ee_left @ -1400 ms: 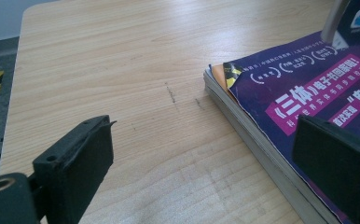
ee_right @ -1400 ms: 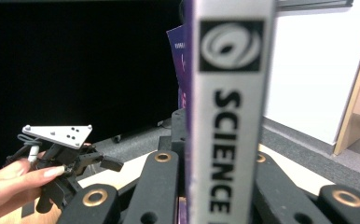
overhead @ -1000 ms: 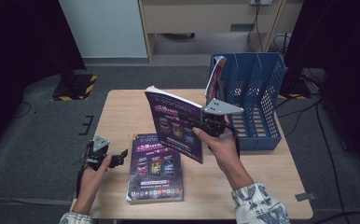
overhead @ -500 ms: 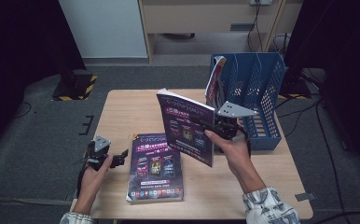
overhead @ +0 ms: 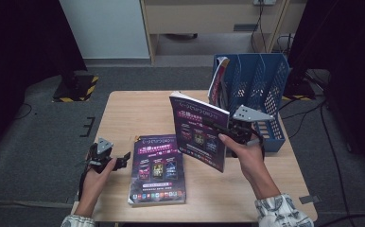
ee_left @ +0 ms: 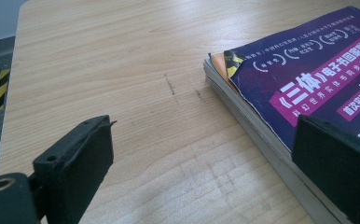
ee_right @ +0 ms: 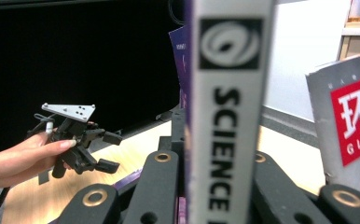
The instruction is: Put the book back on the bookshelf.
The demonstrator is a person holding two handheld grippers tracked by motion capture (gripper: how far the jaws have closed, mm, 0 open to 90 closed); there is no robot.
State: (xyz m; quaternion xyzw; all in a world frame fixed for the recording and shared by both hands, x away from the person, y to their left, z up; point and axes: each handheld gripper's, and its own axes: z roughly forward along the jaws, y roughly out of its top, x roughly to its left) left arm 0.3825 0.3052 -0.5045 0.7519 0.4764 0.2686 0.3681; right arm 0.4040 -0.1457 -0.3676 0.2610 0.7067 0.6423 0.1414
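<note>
My right gripper (overhead: pixel 229 131) is shut on a purple magazine (overhead: pixel 198 130) and holds it upright above the table, just left of the blue file rack (overhead: pixel 261 90). In the right gripper view its white spine (ee_right: pixel 229 107) reading SCIENCE stands between the jaws of the right gripper (ee_right: pixel 215 163). A stack of purple magazines (overhead: pixel 157 168) lies flat on the table (overhead: pixel 124 113). My left gripper (overhead: pixel 122 162) rests open at the stack's left edge. In the left gripper view the left gripper (ee_left: pixel 206 163) has one jaw over the stack's corner (ee_left: pixel 308 74).
The rack stands at the table's right rear with one magazine (overhead: pixel 217 81) leaning in its left slot; its grey cover with a red label (ee_right: pixel 348 116) shows close by. The left gripper (ee_right: pixel 108 151) and its hand show beyond the spine. Bare wood (ee_left: pixel 99 70) lies left of the stack.
My right gripper has carried the purple magazine to the right, closer to the blue rack. The left gripper and the flat stack have stayed in place.
</note>
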